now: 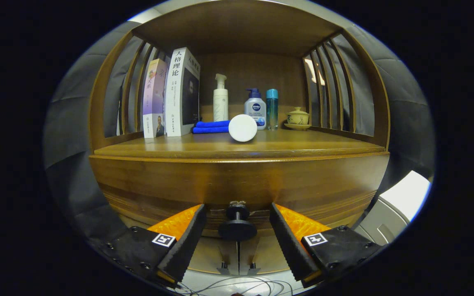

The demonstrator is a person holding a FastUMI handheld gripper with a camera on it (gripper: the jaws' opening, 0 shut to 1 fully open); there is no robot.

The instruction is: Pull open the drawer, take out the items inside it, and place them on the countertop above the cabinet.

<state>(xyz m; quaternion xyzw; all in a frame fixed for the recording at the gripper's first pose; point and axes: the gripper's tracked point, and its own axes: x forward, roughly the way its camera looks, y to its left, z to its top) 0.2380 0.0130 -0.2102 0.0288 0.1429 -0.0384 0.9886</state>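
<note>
with the drawer knob (237, 224) sitting right between the fingers, the gripper (237, 242) hovers wide apart, neither pad touching it. the drawer front (237, 185) looks flush with the cabinet, so the drawer reads as closed, and that fits a pull yet to come as well as a drawer pushed back in. up on the countertop (294, 144) lie a white round object (242, 128) and a folded blue cloth (211, 126), with books (173, 94), a foam pump bottle (220, 98), a lotion pump bottle (255, 107), a teal-capped bottle (272, 107) and a lidded teacup (298, 118) behind. risks: the knob is small and round, so an off-centre squeeze could slip off its disc; a skewed pull might jam the drawer. hidden: the drawer's inside, so whether anything remains in there i cannot tell; the knob's mount is dim, and the cabinet below is cut off.
</note>
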